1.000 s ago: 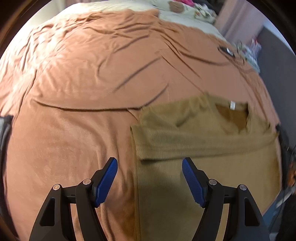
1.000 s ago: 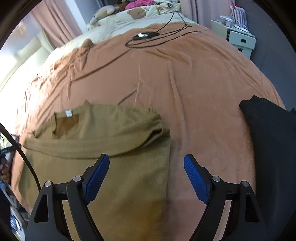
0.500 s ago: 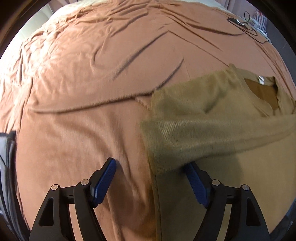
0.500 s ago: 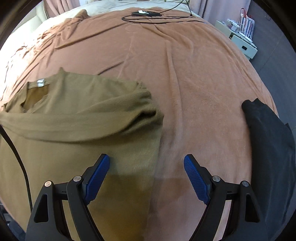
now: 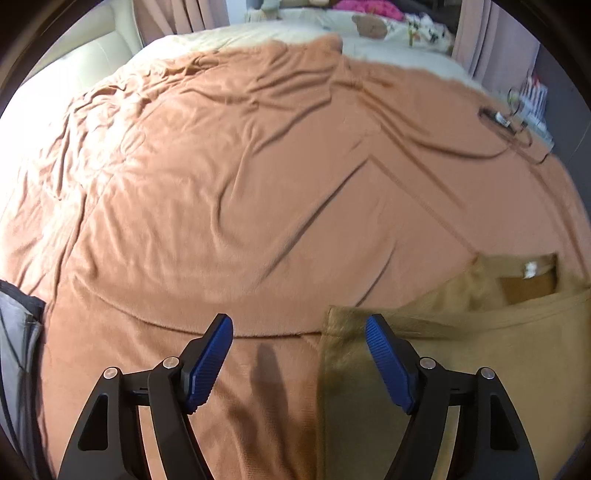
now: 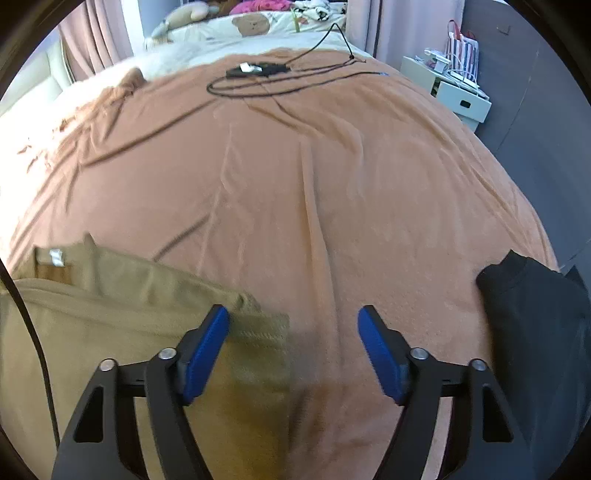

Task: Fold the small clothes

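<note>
An olive-brown sweater point(image 5: 480, 369) lies flat on the orange bedspread point(image 5: 258, 184), sleeves folded across its chest, a white label at the neck. In the left wrist view it fills the lower right; my left gripper point(image 5: 299, 354) is open and empty, straddling the sweater's left edge. In the right wrist view the sweater point(image 6: 110, 332) fills the lower left; my right gripper point(image 6: 293, 343) is open and empty, straddling its right edge, above the cloth.
A black garment point(image 6: 535, 332) lies at the bed's right edge. A grey garment point(image 5: 18, 350) lies at the left edge. A black cable and charger point(image 6: 258, 74) lie far up the bed. Pillows and soft toys point(image 6: 251, 22) sit at the head; a white nightstand point(image 6: 450, 88) stands right.
Both grippers have pulled back and tilted up from the sweater. The sweater now sits lower and further to the side in each view. Both stay open.
</note>
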`<state>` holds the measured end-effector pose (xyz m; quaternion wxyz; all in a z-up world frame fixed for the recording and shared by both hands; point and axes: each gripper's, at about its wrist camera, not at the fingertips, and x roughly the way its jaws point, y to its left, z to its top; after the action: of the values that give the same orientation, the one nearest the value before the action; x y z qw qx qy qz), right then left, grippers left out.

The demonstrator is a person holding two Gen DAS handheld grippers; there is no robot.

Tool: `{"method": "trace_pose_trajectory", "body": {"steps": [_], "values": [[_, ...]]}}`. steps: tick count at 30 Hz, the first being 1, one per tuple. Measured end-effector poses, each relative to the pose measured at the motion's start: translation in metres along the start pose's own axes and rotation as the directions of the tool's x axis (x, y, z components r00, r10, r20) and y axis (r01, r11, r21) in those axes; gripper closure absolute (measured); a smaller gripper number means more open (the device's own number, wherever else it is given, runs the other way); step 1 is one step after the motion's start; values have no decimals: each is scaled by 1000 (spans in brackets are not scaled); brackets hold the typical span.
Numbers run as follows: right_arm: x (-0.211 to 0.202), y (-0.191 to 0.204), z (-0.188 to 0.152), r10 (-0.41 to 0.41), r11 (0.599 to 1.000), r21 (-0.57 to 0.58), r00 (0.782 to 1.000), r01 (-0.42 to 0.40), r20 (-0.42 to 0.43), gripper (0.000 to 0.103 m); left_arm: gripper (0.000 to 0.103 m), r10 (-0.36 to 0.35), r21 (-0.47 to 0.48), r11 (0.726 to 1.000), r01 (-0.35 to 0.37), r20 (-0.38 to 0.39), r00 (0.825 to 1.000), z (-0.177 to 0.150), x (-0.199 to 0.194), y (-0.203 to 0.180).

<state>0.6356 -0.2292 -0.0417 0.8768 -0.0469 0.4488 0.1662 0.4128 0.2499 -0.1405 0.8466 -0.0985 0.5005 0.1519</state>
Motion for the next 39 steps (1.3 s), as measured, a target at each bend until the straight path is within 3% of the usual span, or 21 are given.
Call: {"method": "trace_pose_trajectory", "body": {"steps": [5,11,13,15,18,22,24,33,39], "values": [[-4,-5,-6,73,997,-7,997,-72,13,40,35,-107,-21,994,106,-6,994,-3,-3,5],[-5,-9,-16,111,993,-33,994,-111,-3,41,44,-166,-37,986,164,-48,985,-14,13,2],[-6,-10,-14,103,993,-54,995,-103,-11,50,53,-179,-48,983,177,-54,982,-14,21,1],[-6,-11,-13,99,993,-56,995,-100,-21,68,60,-199,-62,979,195,-57,978,-13,26,1],[-5,-12,-6,109,993,-47,994,-110,-13,79,79,-223,-68,973,219,-63,973,-10,31,-1],[-8,-9,-5,113,992,-54,994,-113,-3,97,93,-222,-51,974,219,-48,974,-10,25,-4],[-13,-10,-7,121,991,-50,992,-121,16,101,95,-220,-50,975,219,-32,975,-10,19,-3],[-55,-6,-12,99,994,-58,990,-94,104,102,96,-205,2,979,206,76,976,-5,-30,-3],[-73,1,-3,74,996,-56,988,-66,138,102,96,-183,-2,983,185,108,977,11,-45,-4]]}}
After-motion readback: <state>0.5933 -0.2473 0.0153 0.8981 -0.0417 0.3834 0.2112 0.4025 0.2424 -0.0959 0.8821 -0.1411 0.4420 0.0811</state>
